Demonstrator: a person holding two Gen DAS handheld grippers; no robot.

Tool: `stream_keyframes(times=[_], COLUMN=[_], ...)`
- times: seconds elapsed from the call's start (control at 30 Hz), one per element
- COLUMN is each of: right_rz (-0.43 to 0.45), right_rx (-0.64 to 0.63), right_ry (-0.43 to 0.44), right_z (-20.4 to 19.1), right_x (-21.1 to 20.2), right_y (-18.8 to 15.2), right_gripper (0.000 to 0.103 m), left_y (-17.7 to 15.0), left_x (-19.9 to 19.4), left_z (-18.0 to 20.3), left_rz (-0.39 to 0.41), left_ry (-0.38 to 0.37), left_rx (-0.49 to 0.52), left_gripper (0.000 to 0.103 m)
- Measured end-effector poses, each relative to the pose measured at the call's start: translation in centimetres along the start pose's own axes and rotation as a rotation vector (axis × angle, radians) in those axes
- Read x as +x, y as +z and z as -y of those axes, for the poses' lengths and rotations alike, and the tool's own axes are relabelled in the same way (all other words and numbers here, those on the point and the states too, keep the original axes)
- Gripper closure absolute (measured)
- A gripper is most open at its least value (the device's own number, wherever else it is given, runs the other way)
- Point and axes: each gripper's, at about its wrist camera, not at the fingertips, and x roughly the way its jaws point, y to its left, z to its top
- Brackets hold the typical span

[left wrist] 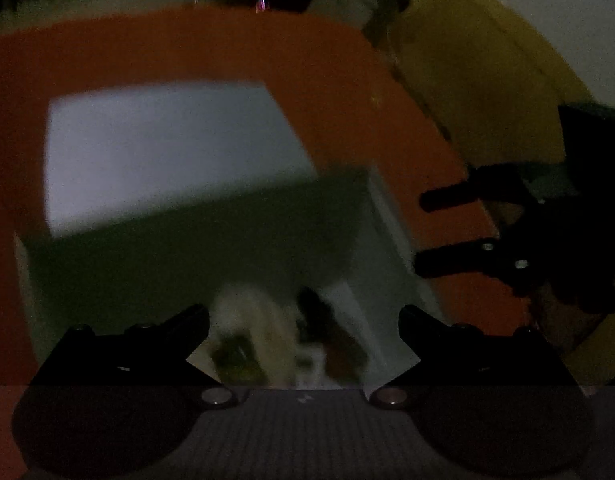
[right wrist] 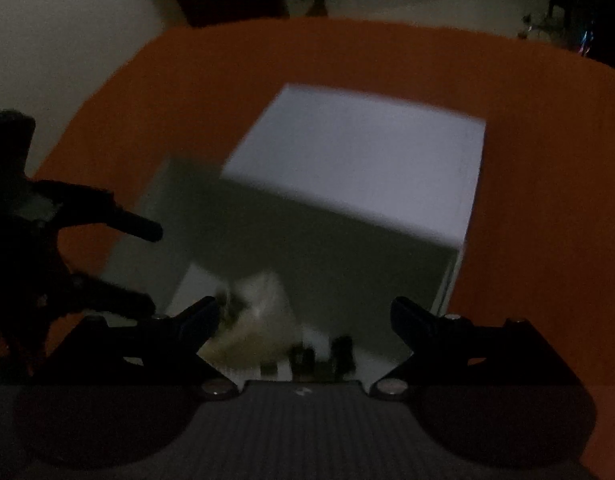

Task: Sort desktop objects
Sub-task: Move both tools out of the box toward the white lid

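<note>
**Left wrist view: sorting status, white box on orange bench**

I see an open white box (left wrist: 179,200) on the orange bench (left wrist: 187,48). Blurred items (left wrist: 251,340) lie at its near inner end: a pale bundle and some dark pieces, too smeared to identify. No other loose objects show on the bench. Both views are dim and blurred.

Left tongs (left wrist: 303,330): wide, holding nothing. Right tongs (right wrist: 305,320): wide, holding nothing, positioned beside the box.

Judgement: the visible items lie in the box; I cannot tell whether more remain.
</note>
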Motion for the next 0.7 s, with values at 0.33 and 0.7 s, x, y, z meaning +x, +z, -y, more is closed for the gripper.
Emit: stream_keyframes(times=[0.33,0.7], right_rz=[0.146,0.038], right_rx=[0.055,0.182], right_ry=[-0.051,-0.119], right_z=[7.9,18.0], right_x=[0.6,11.8], right_y=[9.0,14.0], right_gripper=[0.000,0.000], left_y=[8.2,11.6], left_x=[1.5,9.0], left_z=[-9.1,-17.7], left_rz=[0.112,-0.060], left_ry=[0.182,0.220], left_rx=[-0.078,0.025], left_gripper=[0.000,0.000])
